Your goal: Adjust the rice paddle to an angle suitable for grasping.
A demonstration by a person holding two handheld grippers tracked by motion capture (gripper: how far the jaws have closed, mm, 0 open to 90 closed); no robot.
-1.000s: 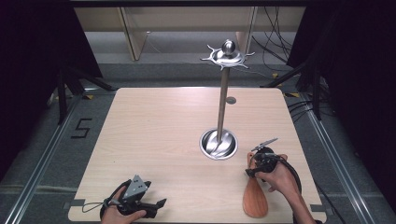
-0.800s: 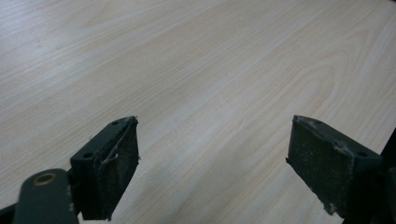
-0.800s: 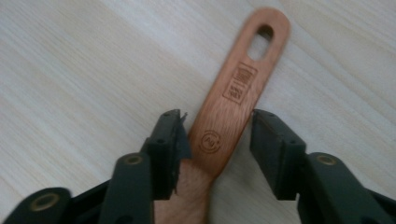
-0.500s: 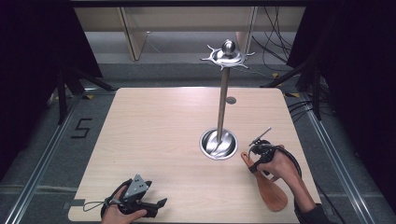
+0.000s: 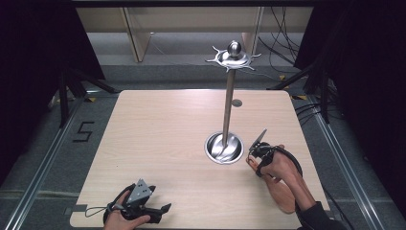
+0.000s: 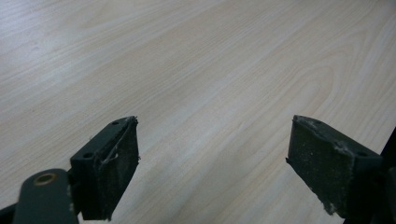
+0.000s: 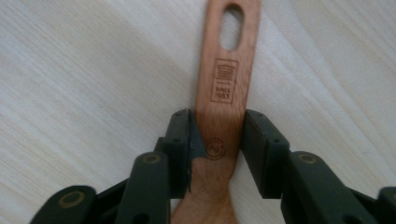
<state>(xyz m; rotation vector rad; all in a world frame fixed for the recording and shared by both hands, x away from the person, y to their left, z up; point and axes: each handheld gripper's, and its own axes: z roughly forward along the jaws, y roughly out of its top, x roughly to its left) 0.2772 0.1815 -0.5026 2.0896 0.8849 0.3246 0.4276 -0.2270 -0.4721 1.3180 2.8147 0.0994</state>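
Pale wood grain covers the table [image 5: 158, 143], and everything here is placed against the steel stand [image 5: 229, 96] that rises from a round dished base [image 5: 224, 147] a little right of the table's middle. Far to the left of that stand and nearer the person, close to the table's near edge, the left hand [image 5: 125, 215] holds the left gripper [image 5: 163, 211] low over the wood, a grey three-cornered plate [image 5: 139, 190] on its top and a cable looping off toward the edge. In the left gripper view its two black jaws stand wide apart with bare table between them, so this claw is released and grasps nothing. The stand's thin pole climbs from the base to a shiny disc with small hooks and a ball knob [image 5: 234, 48] on top. Just beyond the pole, a small round grey mark [image 5: 237, 102] sits on the table. Just right of the base, the right hand [image 5: 280, 165] holds the right gripper [image 7: 218, 149] clenched on the handle of a reddish-brown wooden spatula [image 7: 224, 79]. In the right gripper view the jaws press both edges of the handle, below a stamped logo and an oval hanging slot. In the high view the spatula's broad blade [image 5: 282, 196] lies on the table to the right of the base and nearer the person, under the forearm.
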